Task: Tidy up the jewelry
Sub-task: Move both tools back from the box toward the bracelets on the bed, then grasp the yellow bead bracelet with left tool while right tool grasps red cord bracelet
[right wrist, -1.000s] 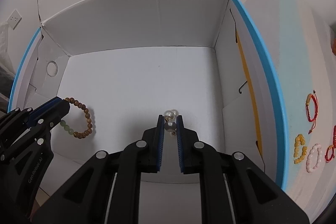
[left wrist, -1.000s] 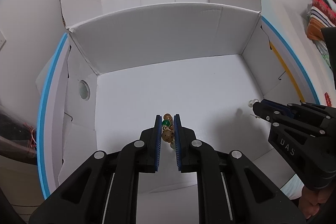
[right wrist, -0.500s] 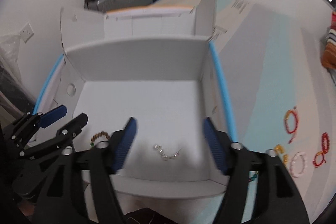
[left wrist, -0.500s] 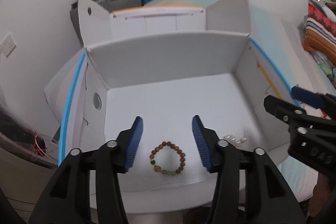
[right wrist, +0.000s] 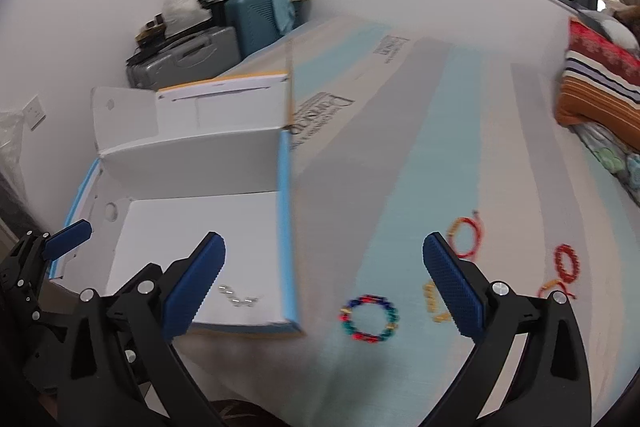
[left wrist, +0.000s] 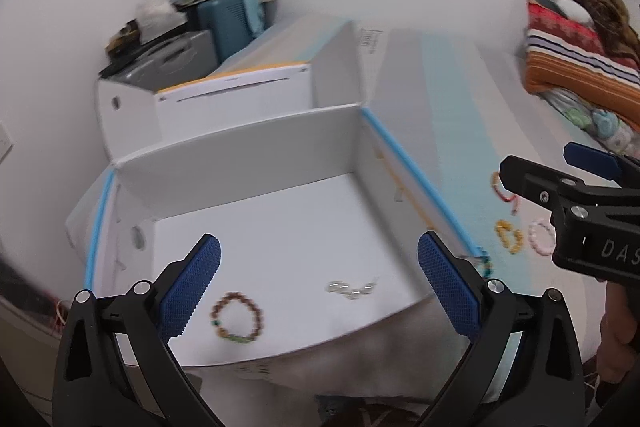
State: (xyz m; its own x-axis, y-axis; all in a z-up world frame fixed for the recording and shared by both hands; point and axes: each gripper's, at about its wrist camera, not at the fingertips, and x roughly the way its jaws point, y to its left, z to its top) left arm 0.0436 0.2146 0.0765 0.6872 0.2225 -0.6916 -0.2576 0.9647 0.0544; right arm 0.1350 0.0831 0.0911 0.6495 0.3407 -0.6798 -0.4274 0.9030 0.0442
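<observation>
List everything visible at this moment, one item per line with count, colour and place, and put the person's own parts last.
Cardboard box: one, white with blue edges, open, on the striped surface.
Wooden bead bracelet: one, brown with green beads, on the box floor, near left.
Pearl piece: one, whitish, on the box floor, to the right of the bracelet.
Multicolour bracelet: one, blue, red and green, on the surface just outside the box.
Yellow bracelet: one, on the surface right of the box.
Pink bracelet: one, pale, beside the yellow one.
Red cord bracelet: one, further right.
Red bead bracelet: one, far right.
Suitcases: two, grey and teal, by the wall.
Folded blankets: striped, far right.
Left tool: black with blue pads, open, empty.
Right tool: same, open, empty.
</observation>
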